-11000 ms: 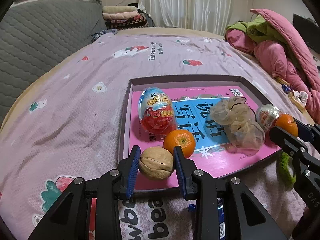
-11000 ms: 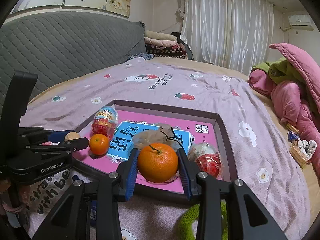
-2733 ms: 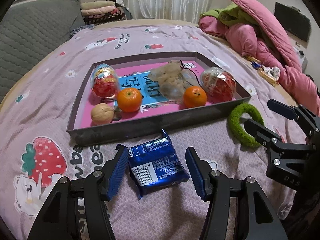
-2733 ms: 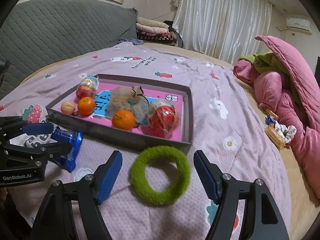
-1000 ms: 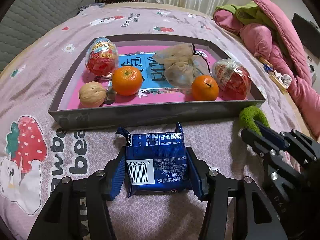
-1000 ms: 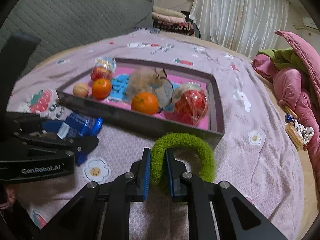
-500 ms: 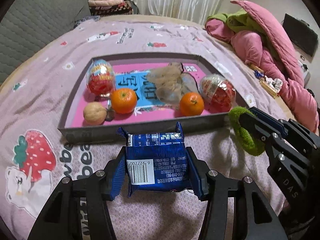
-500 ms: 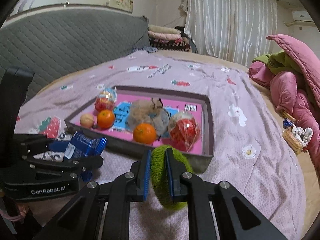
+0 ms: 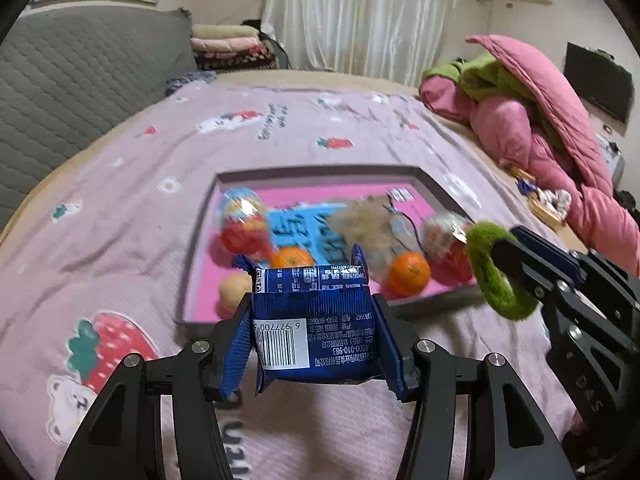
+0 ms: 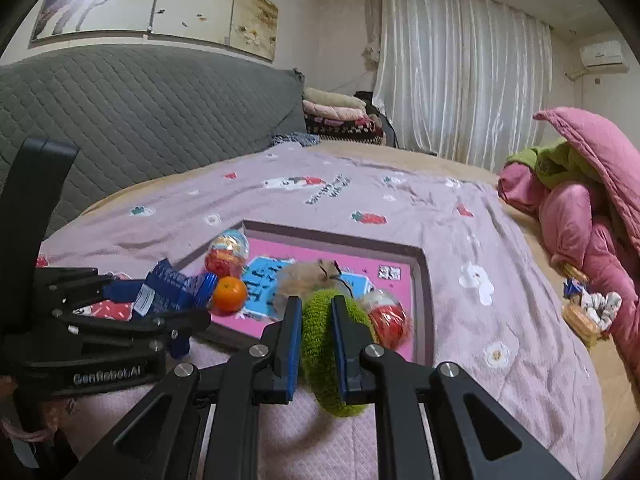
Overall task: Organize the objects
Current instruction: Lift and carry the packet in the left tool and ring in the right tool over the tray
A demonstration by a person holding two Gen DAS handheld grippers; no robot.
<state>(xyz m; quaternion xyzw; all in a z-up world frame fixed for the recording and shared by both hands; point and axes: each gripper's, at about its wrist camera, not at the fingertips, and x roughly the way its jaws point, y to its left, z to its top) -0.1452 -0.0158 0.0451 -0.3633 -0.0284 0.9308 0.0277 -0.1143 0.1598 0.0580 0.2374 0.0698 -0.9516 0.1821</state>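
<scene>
Both grippers have risen since a second ago; the tray sits lower and farther in each view, blurred in the left one.

Left gripper (image 9: 314,330): blue pads clamped on the sides of a crinkled blue foil snack packet (image 9: 312,320), barcode up, held off the lilac printed bedspread (image 9: 120,216). Right gripper (image 10: 314,344): jaws pinched together on one side of a fuzzy green fabric ring (image 10: 320,344); its lower arc hangs below the pads, clear of the bedspread.

Hidden or unclear: the packet covers the near tray wall and part of the pale walnut (image 9: 234,290). From the right, the ring and jaws hide one orange.

Around: grey-walled shallow tray (image 9: 320,170) with pink floor holding two foil-wrapped toy eggs, two small oranges, and a beige mesh pouch (image 9: 366,220). Pink quilt heap (image 9: 560,140) at the right.

Only the right view shows the grey quilted headboard (image 10: 140,120) in full and the painted panel above it.
</scene>
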